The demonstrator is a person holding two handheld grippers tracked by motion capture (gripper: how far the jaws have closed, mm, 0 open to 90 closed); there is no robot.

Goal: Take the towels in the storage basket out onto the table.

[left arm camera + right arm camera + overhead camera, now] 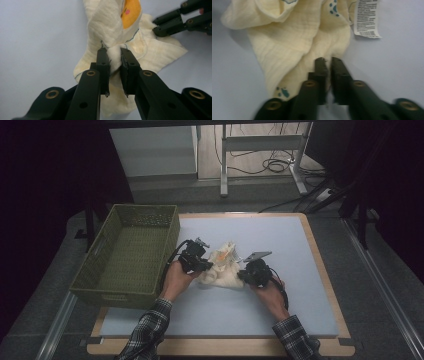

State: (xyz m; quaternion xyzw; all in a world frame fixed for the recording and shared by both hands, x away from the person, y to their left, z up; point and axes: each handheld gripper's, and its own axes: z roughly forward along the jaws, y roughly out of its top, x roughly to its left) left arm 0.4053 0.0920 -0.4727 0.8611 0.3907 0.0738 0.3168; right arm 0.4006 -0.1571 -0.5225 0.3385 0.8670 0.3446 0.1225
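Pinching cream cloth edges: left tongs, right tongs

High view overhead, facing forward-down; both gripper views close, sharing the cream cloth

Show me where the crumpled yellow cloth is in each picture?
High view: the crumpled pale yellow cotton cloth lies mid-table on the light blue mat, between both tongs.
Left gripper view: it runs from top centre down to the left tongs, which pinch a fold.
Right gripper view: it fills the upper left; the right tongs nip its edge.
Shared landmark: the blue mat under it.
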